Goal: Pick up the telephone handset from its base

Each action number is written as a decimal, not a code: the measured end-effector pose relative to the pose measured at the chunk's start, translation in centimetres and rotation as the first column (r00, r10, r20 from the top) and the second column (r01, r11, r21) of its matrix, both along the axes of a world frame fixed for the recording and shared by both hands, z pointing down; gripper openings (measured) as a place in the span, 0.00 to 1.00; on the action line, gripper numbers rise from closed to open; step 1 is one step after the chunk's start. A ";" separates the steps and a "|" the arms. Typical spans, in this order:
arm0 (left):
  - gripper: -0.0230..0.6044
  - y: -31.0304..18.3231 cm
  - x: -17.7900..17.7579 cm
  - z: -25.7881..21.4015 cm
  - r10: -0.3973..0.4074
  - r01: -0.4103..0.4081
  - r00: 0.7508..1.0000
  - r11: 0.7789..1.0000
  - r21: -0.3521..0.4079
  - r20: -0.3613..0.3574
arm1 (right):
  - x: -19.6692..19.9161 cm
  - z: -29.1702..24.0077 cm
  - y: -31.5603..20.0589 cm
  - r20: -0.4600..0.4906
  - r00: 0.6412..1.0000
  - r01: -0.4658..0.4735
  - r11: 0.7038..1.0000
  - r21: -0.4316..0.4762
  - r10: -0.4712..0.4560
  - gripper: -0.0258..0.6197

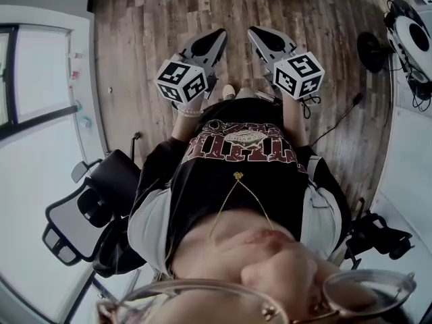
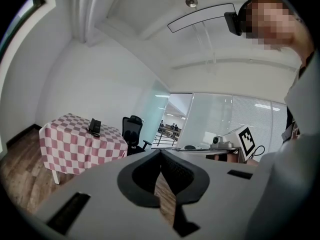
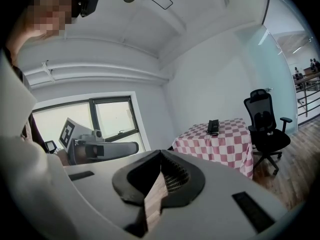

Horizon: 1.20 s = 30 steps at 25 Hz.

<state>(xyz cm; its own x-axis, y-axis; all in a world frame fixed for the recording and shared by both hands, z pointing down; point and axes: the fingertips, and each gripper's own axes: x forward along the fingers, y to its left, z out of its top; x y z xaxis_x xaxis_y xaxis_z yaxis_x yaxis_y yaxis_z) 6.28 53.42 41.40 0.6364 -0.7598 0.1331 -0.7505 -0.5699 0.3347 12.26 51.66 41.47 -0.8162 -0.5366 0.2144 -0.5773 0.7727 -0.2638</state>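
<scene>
Two grippers are held out side by side above the wooden floor (image 1: 148,59), and the left gripper (image 2: 160,156) and the right gripper (image 3: 160,156) each have their jaws pressed together with nothing between them. Well apart from both, the dark telephone (image 3: 214,126) sits on a table (image 3: 227,146) draped in a pink-checked cloth, about midway between the tabletop's side edges, too small to tell handset from base. A black office chair (image 3: 265,126) stands just beside one end of the table.
</scene>
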 end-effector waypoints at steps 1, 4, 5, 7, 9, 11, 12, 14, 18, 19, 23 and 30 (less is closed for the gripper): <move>0.05 -0.1 -0.2 0.0 -0.002 0.002 1.000 1.000 0.000 0.001 | 0.0 0.1 0.0 -0.001 1.000 -0.004 1.000 -0.002 0.004 0.07; 0.05 -0.4 -0.5 0.1 -0.010 0.010 1.000 1.000 -0.001 0.005 | -0.1 0.3 -0.4 -0.001 1.000 -0.008 1.000 -0.010 0.008 0.07; 0.05 -0.6 -0.6 0.2 -0.011 0.011 1.000 1.000 -0.003 0.005 | -0.2 0.4 -0.7 -0.001 1.000 -0.007 1.000 -0.012 0.007 0.07; 0.05 -1.2 -0.8 0.3 -0.014 0.014 1.000 1.000 -0.008 0.003 | -0.3 0.5 -1.5 0.004 1.000 -0.004 1.000 -0.014 0.005 0.07; 0.05 -1.8 -0.8 0.4 -0.017 0.017 1.000 1.000 -0.013 0.001 | -0.5 0.5 -2.2 0.013 1.000 0.000 1.000 -0.016 0.000 0.07; 0.05 -2.6 -1.0 0.4 -0.025 0.025 1.000 1.000 -0.014 0.003 | -0.7 0.5 -3.1 0.015 1.000 0.010 1.000 -0.017 -0.010 0.07; 0.05 -3.2 -1.1 0.4 -0.031 0.031 1.000 0.999 -0.014 0.005 | -0.9 0.5 -3.6 0.015 1.000 0.017 1.000 -0.017 -0.017 0.07; 0.05 -4.5 -1.1 0.3 -0.042 0.042 0.999 0.999 -0.016 0.005 | -1.2 0.5 -4.9 0.015 0.999 0.030 0.999 -0.019 -0.030 0.07; 0.05 -7.4 -1.0 0.0 -0.049 0.049 0.999 0.999 -0.017 0.002 | -1.9 0.1 -7.7 0.009 0.998 0.060 0.998 -0.013 -0.059 0.07; 0.05 -8.2 -1.0 -0.1 -0.048 0.048 0.999 0.999 -0.017 -0.002 | -2.0 0.0 -8.4 0.004 0.998 0.066 0.998 -0.009 -0.066 0.07; 0.05 -11.2 -0.2 -0.8 -0.044 0.044 0.999 0.999 -0.011 -0.016 | -2.0 -0.5 -11.3 -0.008 0.996 0.085 0.996 -0.002 -0.085 0.07; 0.05 -15.4 0.8 -1.4 -0.060 0.060 0.998 0.998 -0.007 0.001 | -1.3 -1.2 -15.6 -0.009 0.993 0.115 0.993 -0.002 -0.115 0.07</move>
